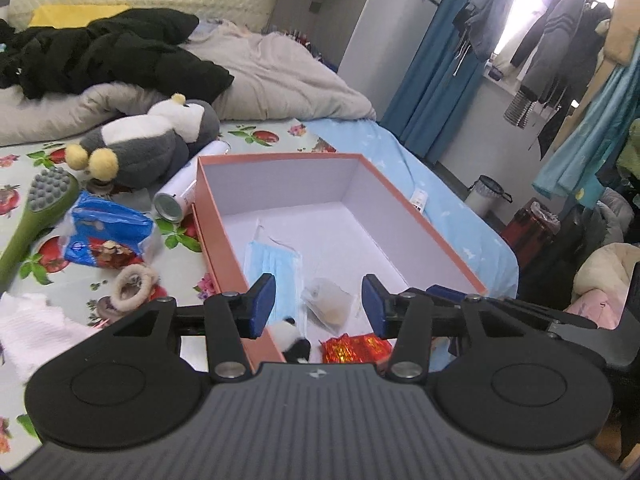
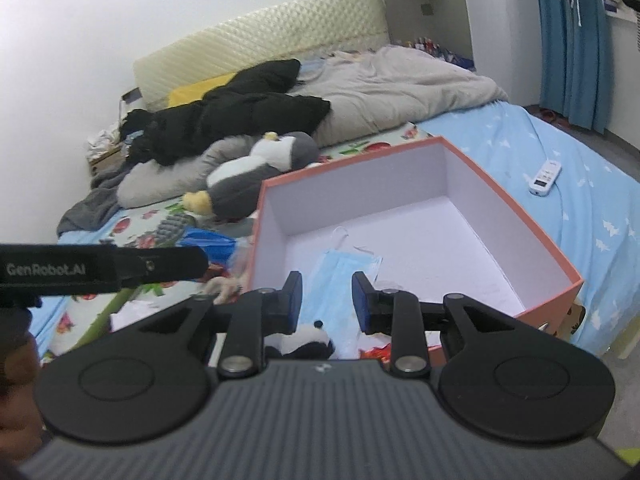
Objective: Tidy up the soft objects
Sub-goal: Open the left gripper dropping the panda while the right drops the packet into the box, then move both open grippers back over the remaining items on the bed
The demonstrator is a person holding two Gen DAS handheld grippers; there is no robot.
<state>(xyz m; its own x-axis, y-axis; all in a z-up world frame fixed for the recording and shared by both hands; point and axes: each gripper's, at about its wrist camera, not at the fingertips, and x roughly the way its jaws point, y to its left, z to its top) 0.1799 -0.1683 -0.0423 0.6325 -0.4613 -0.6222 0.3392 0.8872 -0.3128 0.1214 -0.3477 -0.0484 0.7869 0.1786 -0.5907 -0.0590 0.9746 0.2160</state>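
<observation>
Over the box [image 1: 280, 158] I hold both grippers with fingers apart and empty: the left gripper [image 1: 319, 305] wide, the right gripper [image 2: 327, 299] less wide. Beside the box, on the bed, lies the penguin [image 1: 156, 144]. I judge it light and squashy, so I would pinch its thick grey body, not the small feet.

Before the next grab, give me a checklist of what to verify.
1. Left gripper jaws open, holding nothing: ok.
2. Right gripper jaws open, holding nothing: ok.
3. Box open, with floor space free: ok.
4. Mask and panda already inside the box: ok.
5. Penguin in the box: not ok, it lies on the bed.
6. Whether the penguin fits the box: cannot tell.
</observation>
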